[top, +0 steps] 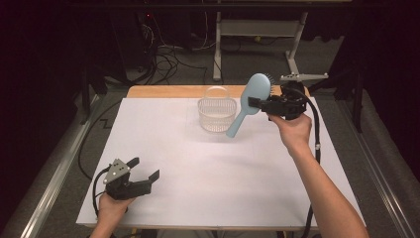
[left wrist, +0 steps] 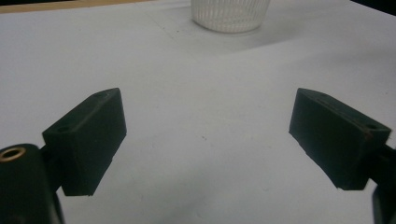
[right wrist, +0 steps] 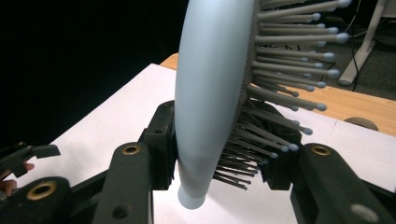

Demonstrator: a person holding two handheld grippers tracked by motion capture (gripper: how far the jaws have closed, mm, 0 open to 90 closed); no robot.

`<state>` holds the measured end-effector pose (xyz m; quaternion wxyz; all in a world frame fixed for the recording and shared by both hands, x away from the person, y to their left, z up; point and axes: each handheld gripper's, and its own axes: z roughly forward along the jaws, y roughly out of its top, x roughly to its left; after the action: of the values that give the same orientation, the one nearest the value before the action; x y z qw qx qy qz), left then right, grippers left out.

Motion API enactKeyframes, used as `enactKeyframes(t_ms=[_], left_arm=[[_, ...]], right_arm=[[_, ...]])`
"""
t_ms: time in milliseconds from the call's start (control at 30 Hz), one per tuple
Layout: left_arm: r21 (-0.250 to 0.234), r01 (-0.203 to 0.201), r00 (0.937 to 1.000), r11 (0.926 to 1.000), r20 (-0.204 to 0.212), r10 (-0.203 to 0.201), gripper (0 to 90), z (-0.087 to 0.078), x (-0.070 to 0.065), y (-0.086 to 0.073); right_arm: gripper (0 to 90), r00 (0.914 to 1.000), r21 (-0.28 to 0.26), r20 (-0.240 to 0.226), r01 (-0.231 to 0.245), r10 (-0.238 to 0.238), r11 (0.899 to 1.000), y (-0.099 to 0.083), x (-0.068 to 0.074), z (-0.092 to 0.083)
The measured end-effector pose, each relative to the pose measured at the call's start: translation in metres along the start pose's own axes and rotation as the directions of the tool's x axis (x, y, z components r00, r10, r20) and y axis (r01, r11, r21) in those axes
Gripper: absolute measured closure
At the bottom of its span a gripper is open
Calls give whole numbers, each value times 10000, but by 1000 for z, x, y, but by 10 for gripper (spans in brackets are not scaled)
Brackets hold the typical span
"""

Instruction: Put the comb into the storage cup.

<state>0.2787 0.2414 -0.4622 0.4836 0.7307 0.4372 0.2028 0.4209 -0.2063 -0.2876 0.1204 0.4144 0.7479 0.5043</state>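
Nearest us, at seven o'clock on the desk (top: 208,168), our left tongs (top: 146,171) are resting spread wide with nothing between them. At one o'clock, our right tongs (top: 258,103) are clenching the pale blue hairbrush (top: 250,101) above the desk, just beside the clear basket (top: 216,113), handle slanting down.

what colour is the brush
Pale blue, with dark bristles tipped in the same blue; the brush shows best in the right gripper view.
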Motion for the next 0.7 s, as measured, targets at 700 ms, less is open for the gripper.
enactKeyframes(t_ms=[700], left_arm=[[8, -24, 10000, 10000, -46, 24, 139, 0, 1, 0]], right_arm=[[553, 9996, -248, 207, -183, 188, 9995, 22, -6, 17]])
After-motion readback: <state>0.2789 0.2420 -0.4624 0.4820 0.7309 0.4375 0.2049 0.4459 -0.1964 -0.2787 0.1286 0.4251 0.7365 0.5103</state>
